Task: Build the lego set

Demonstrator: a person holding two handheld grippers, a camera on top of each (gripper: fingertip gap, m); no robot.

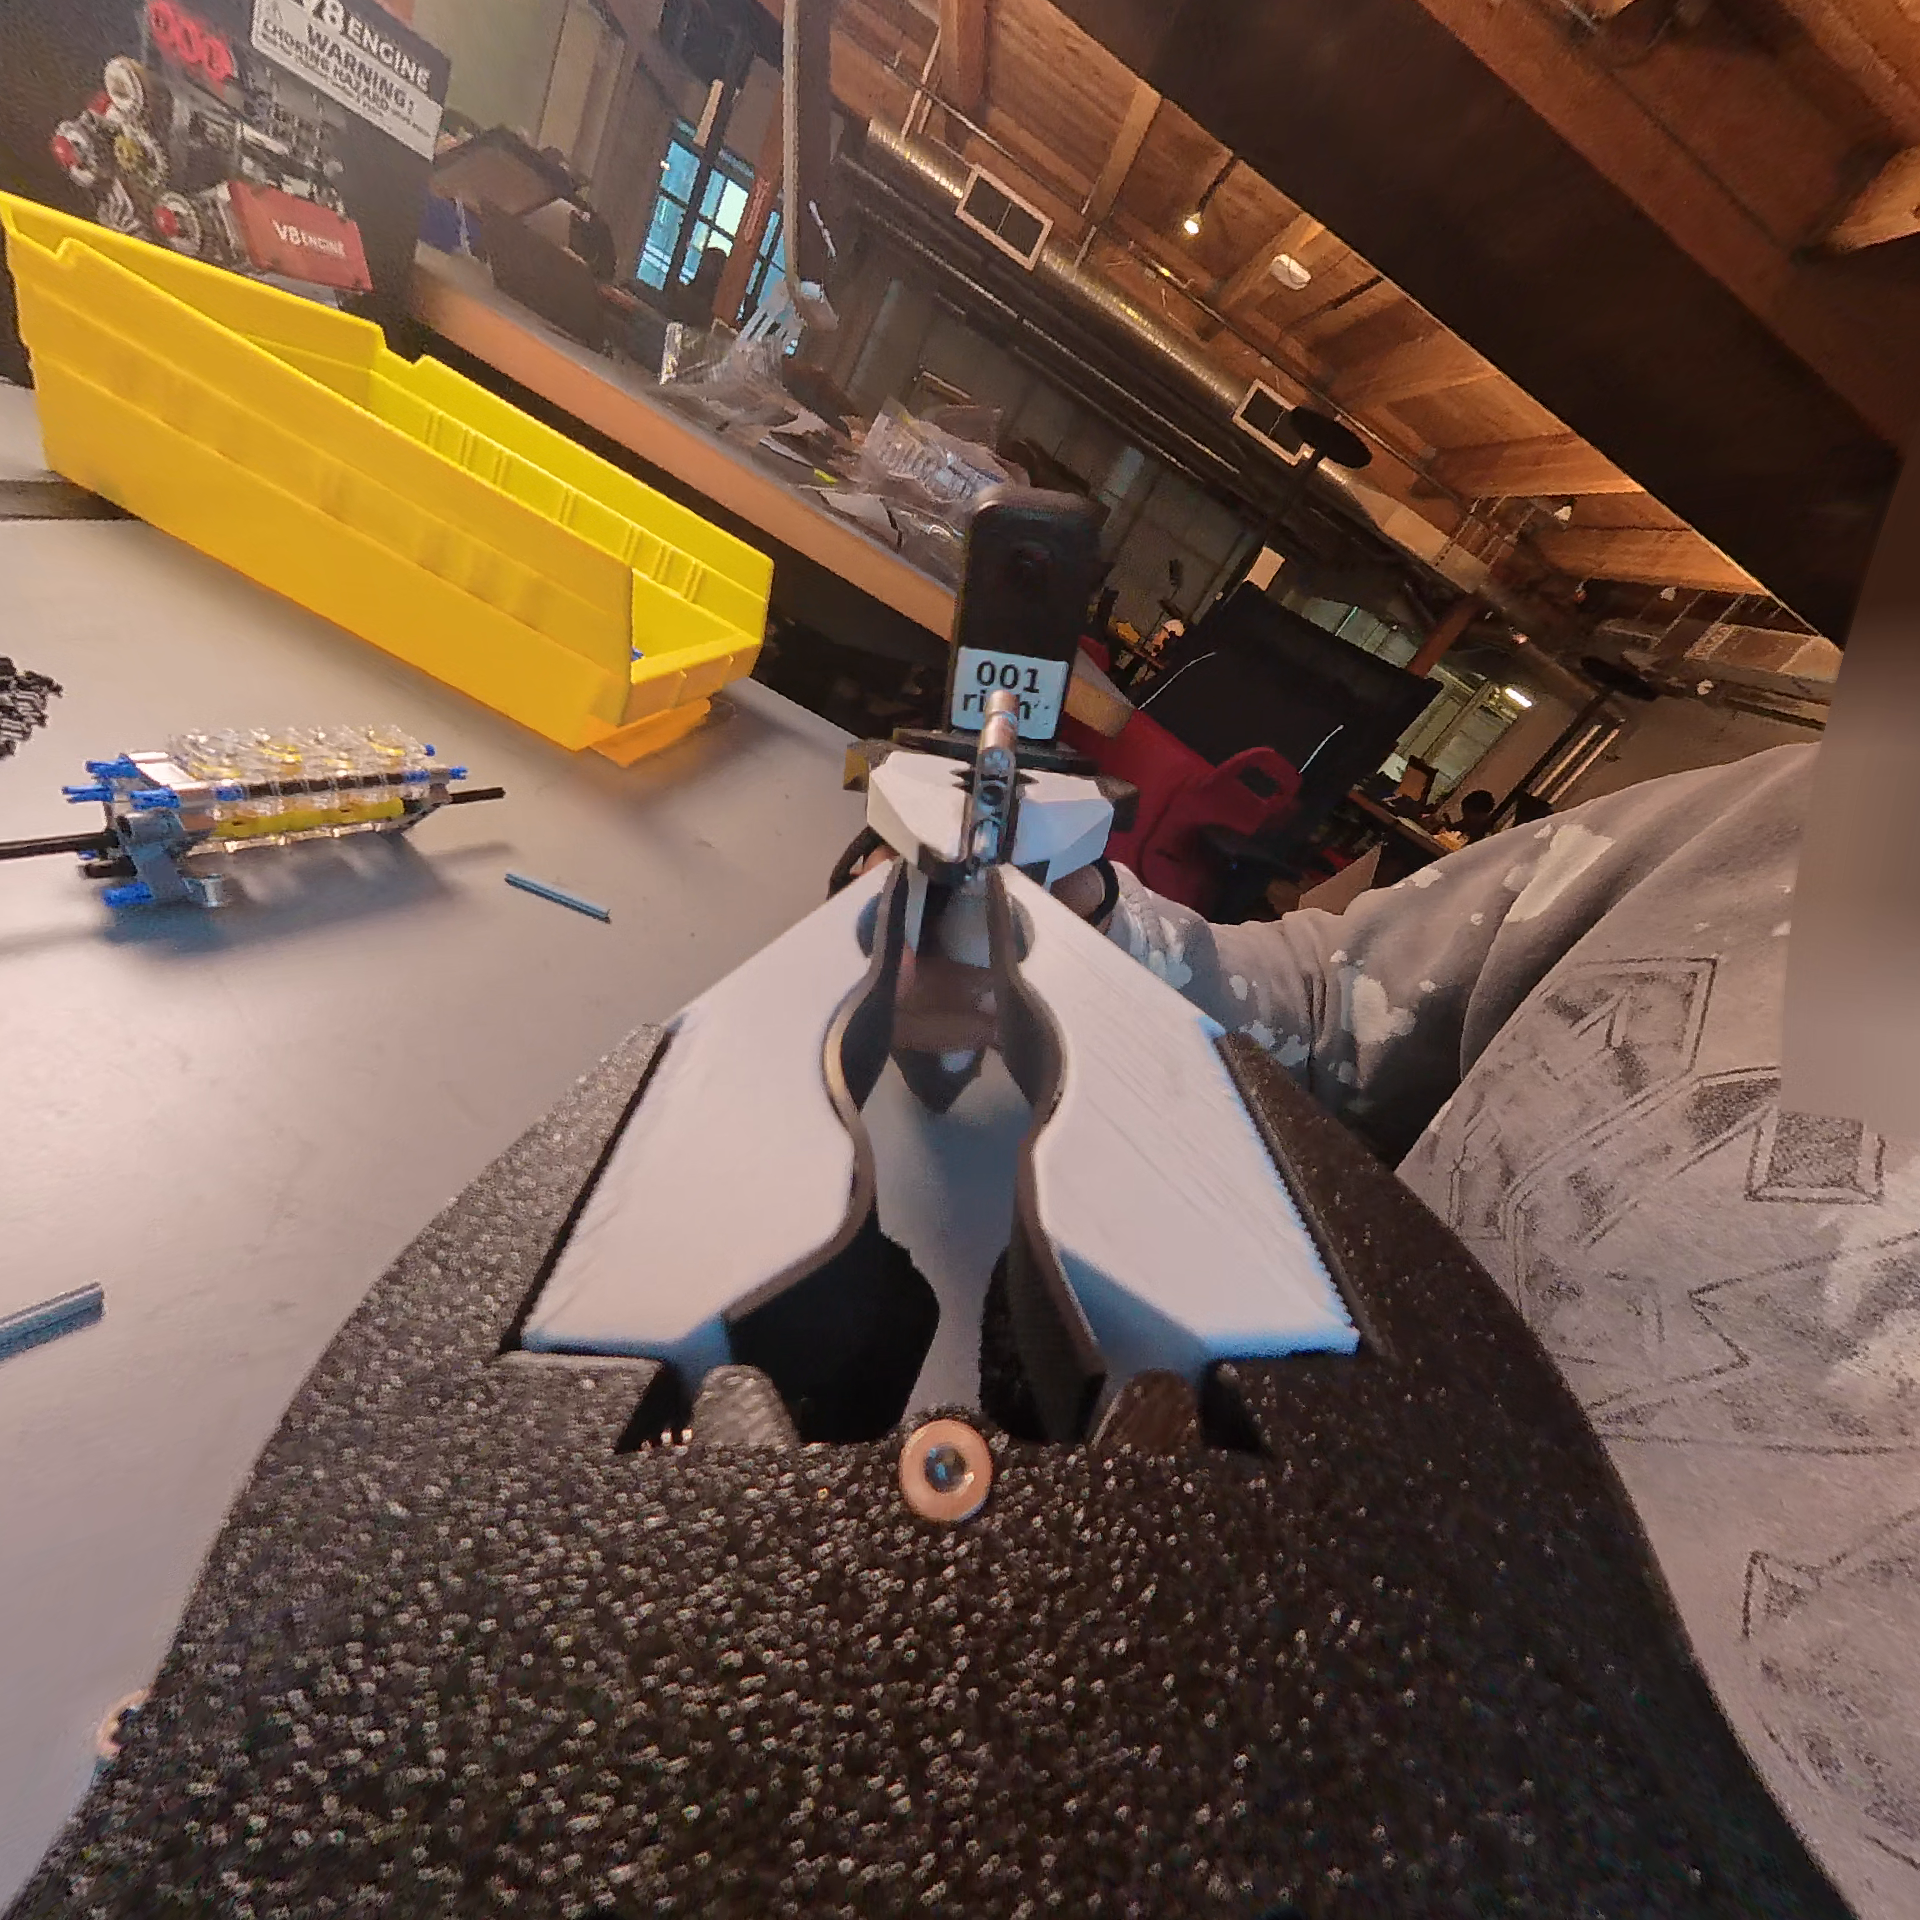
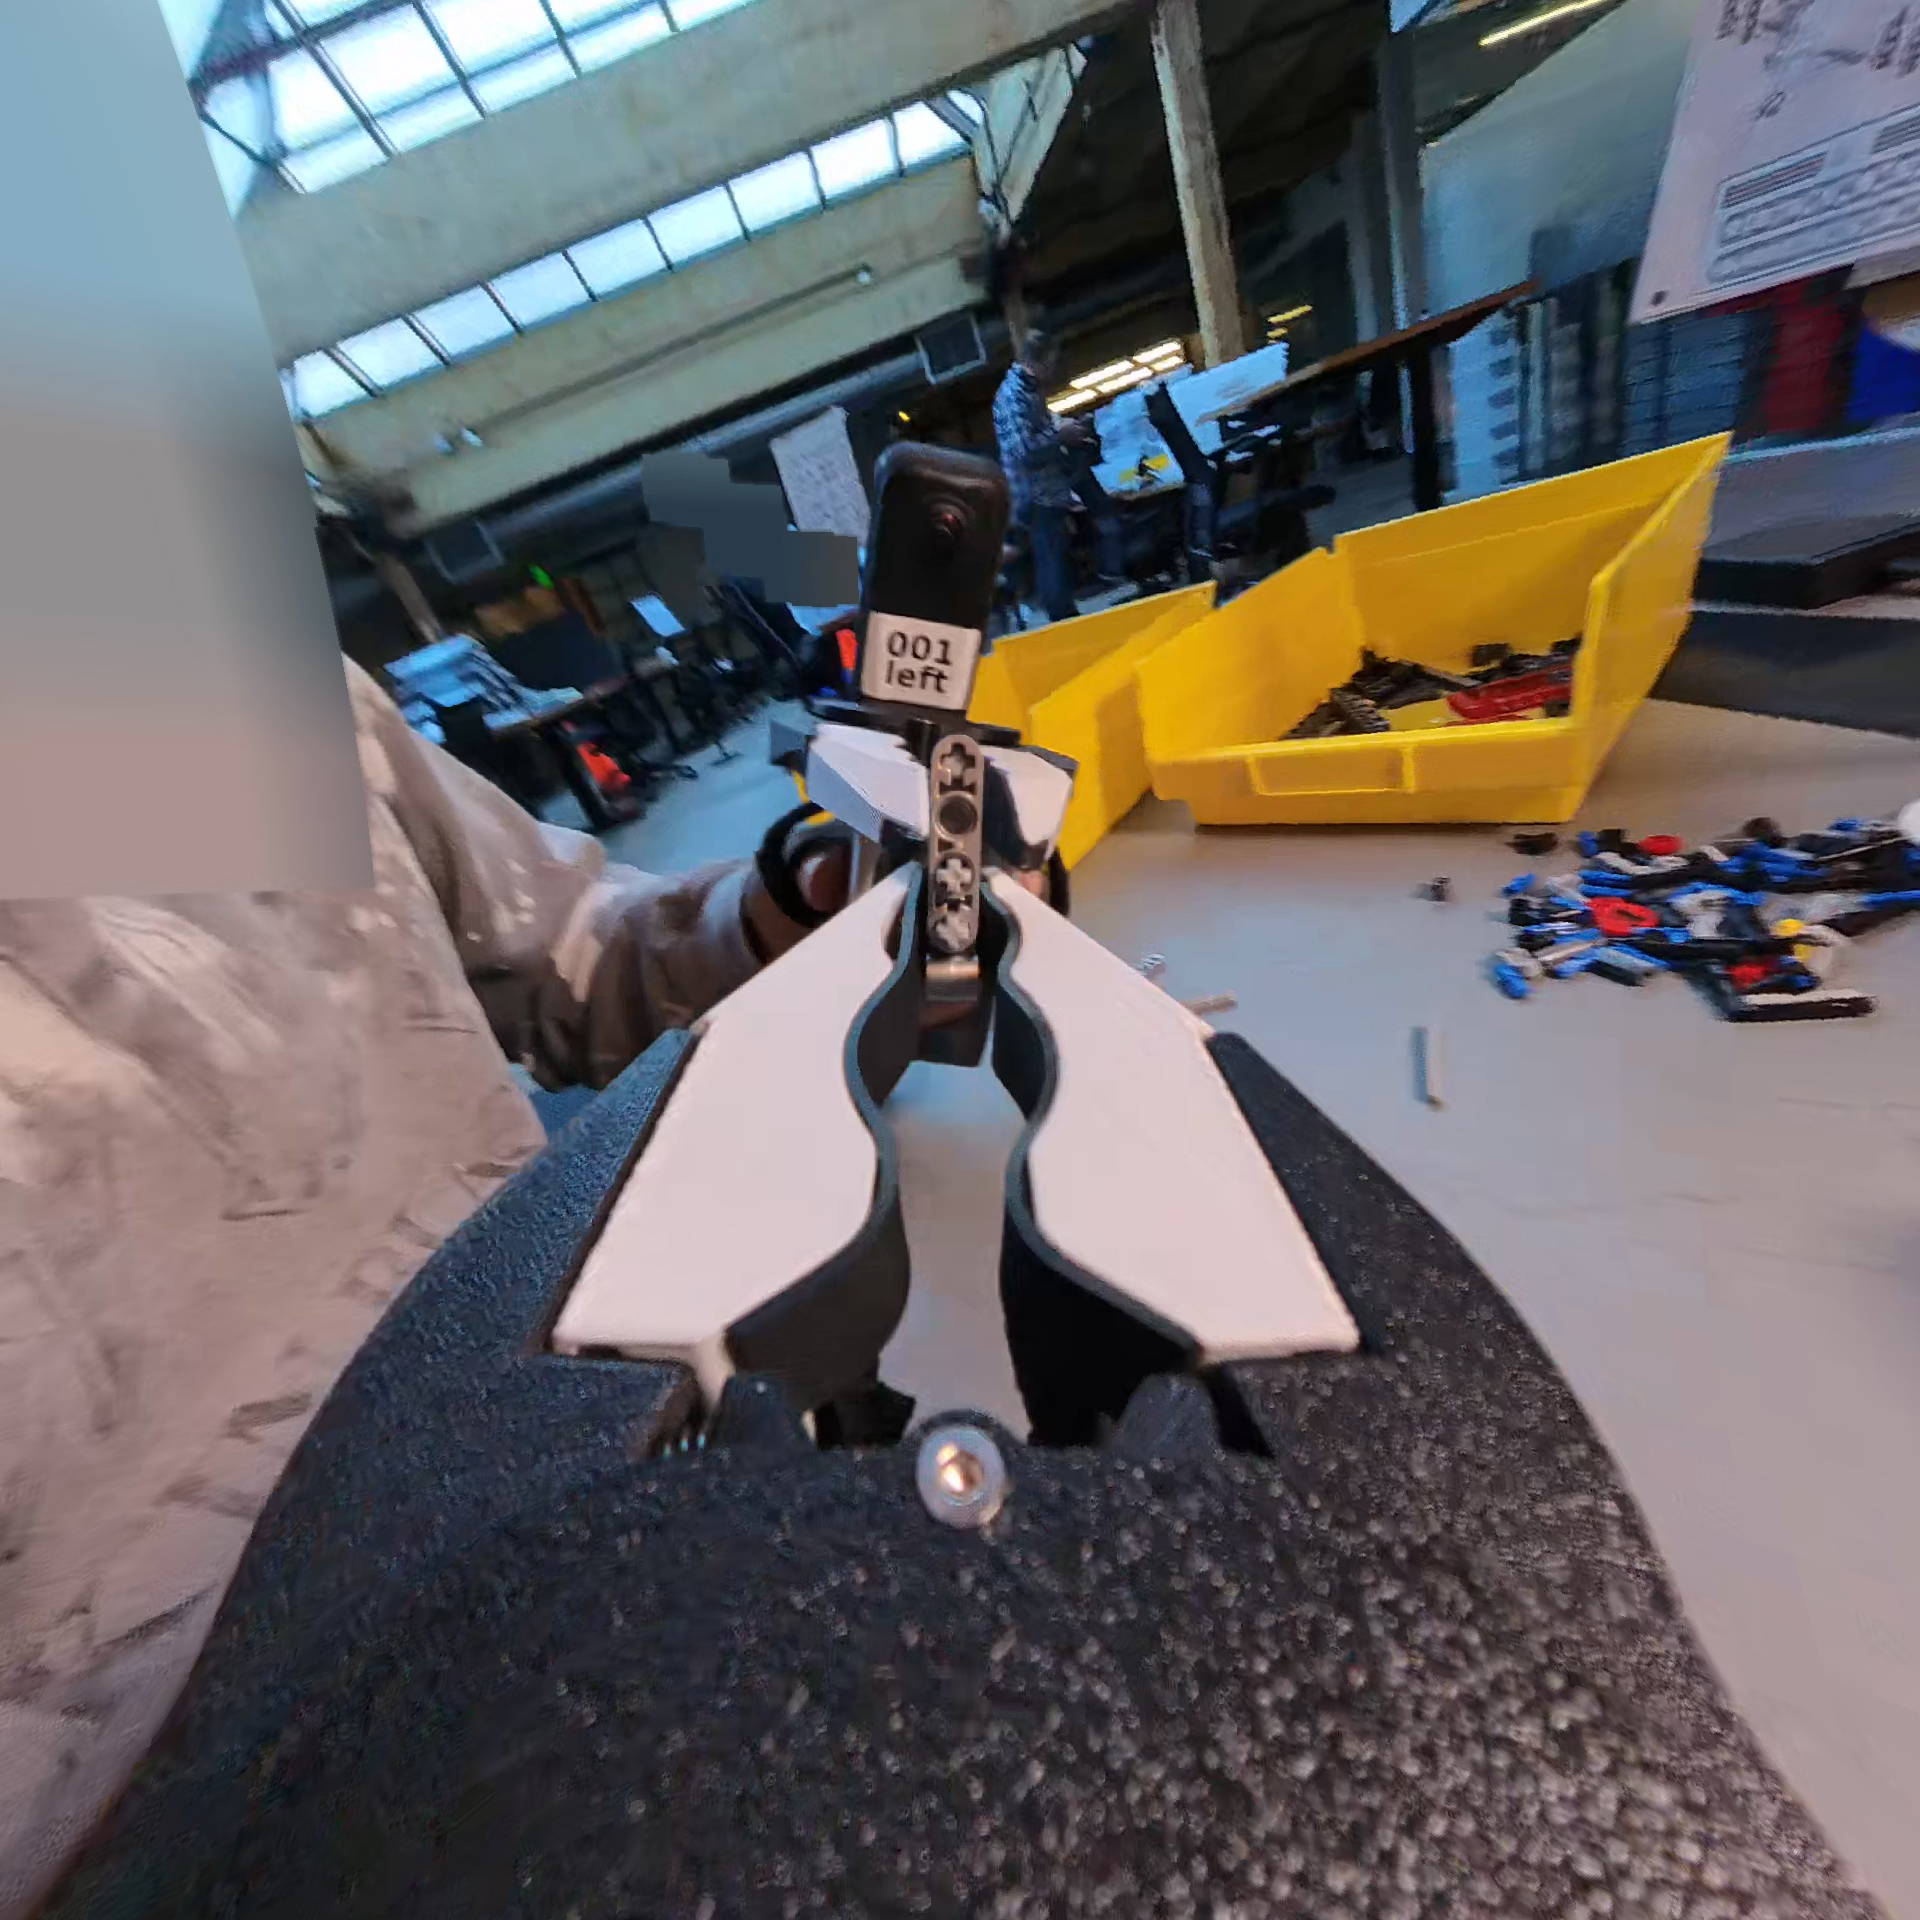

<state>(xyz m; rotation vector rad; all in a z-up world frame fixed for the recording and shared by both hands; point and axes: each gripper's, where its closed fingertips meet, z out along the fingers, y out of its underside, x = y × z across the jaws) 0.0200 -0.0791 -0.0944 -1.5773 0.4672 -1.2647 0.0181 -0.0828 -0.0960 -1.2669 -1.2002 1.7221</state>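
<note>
two claws meet nose to nose above the grey bench [image 2: 1558, 1299], and between them stands a small grey perforated plastic beam [image 2: 954, 852], upright. your right claw [image 2: 951, 940] is pinched narrow on the beam's lower end; in the left wrist view the same beam [image 1: 987, 805] shows edge-on, held in the right claw [image 1: 987, 821] just beyond the tips of your left claw [image 1: 951, 904]. your left claw is closed down narrow too, but whether it grips the beam, a pin on it, or nothing, you cannot tell from these views.

a hand [image 2: 821, 883] in a pale patterned sleeve holds the left claw's handle. on the bench to one side lies a partly built block of clear, yellow and grey plastic parts with blue pins and a black axle [image 1: 260, 810], with a short dark rod [image 1: 556, 897] near it. on the other side sits a loose heap of blue, black and red plastic parts [image 2: 1714, 914], and behind it a yellow plastic bin [image 2: 1455, 769] holding dark parts.

risks, as a judgement: the beam is gripped only at one end, so a sideways push from the other claw could pivot or flick it out, and it would drop among look-alike parts.

each claw's camera carries a white printed label, and a dark printed box [image 1: 229, 145] stands behind the stacked yellow bins [image 1: 416, 540]; the wording is left out.
</note>
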